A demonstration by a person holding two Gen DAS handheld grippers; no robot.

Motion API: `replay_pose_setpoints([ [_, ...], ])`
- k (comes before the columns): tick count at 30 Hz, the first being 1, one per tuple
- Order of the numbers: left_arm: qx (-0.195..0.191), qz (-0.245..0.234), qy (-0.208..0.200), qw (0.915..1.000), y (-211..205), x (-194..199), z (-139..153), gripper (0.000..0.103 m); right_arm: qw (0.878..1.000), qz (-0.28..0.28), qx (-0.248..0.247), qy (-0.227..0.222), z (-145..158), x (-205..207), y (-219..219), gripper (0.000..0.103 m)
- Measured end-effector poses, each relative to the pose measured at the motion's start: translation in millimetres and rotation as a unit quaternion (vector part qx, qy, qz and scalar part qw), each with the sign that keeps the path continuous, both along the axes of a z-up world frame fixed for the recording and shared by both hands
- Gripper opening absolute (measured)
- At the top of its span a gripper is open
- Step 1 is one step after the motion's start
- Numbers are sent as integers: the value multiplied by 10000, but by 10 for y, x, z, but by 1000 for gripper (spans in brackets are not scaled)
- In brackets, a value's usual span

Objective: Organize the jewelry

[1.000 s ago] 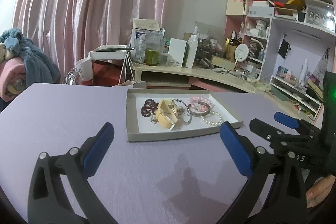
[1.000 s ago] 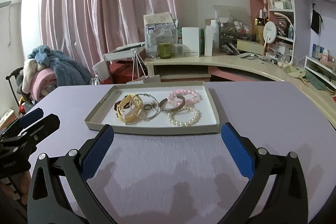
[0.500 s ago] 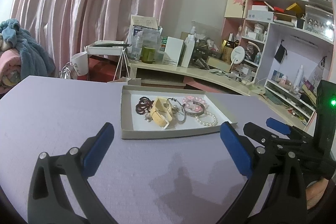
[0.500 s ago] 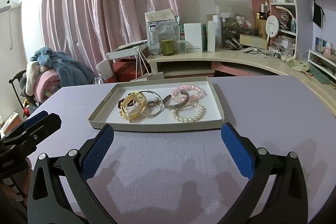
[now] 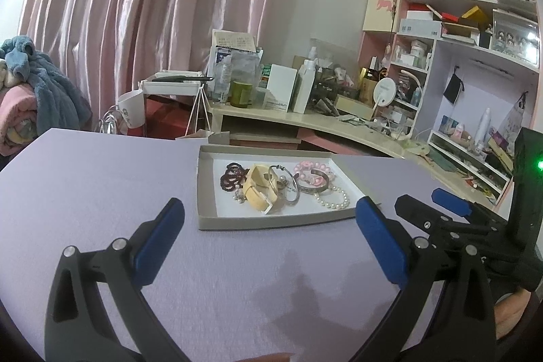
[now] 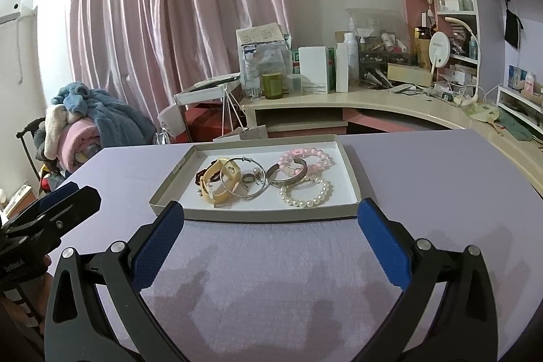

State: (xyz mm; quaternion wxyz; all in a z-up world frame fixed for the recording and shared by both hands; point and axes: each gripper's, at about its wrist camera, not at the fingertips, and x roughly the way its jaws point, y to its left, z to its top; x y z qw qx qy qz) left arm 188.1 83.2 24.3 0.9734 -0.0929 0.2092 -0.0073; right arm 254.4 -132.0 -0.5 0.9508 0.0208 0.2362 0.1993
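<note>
A shallow grey cardboard tray (image 5: 203, 192) (image 6: 169, 189) lies on the lilac table and holds jewelry: a pearl bracelet (image 5: 332, 199) (image 6: 305, 192), a pink bead bracelet (image 5: 310, 167) (image 6: 305, 156), a silver cuff (image 6: 286, 177), a cream yellow band (image 5: 258, 189) (image 6: 217, 182), thin silver hoops (image 6: 242, 180) and a dark red bead bracelet (image 5: 230, 178). My left gripper (image 5: 269, 236) is open and empty, short of the tray's near edge. My right gripper (image 6: 271, 236) is open and empty, just before the tray's front wall. Each gripper shows at the side of the other's view.
The lilac table (image 5: 101, 178) spreads around the tray. Behind it stands a cluttered cream desk (image 6: 339, 97) with bottles and boxes, shelves (image 5: 468, 39) at the right, a pink curtain, and a chair piled with blankets (image 6: 85, 124) at the left.
Both grippers have drifted slightly; the tray sits a little farther left in the left wrist view and nearer in the right wrist view. Both stay open and empty.
</note>
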Motion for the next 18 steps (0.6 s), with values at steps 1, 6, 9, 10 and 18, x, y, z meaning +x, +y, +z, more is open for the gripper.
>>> replay_pose_setpoints([
  [1, 7, 4, 10, 10000, -3, 4, 6, 101, 10000, 3, 3, -5, 11, 0, 5, 102],
  [6, 36, -19, 50, 10000, -14, 10, 34, 101, 10000, 27, 3, -9, 38, -12, 30, 102],
  [9, 59, -25, 86, 9999, -24, 15, 27, 101, 10000, 24, 9, -4, 38, -17, 33, 102],
  [10, 62, -30, 98, 9999, -28, 20, 23, 101, 10000, 20, 12, 0, 38, -17, 33, 102],
  [18, 86, -67, 117, 9999, -61, 24, 26, 101, 10000, -26, 32, 4, 39, -34, 23, 102],
])
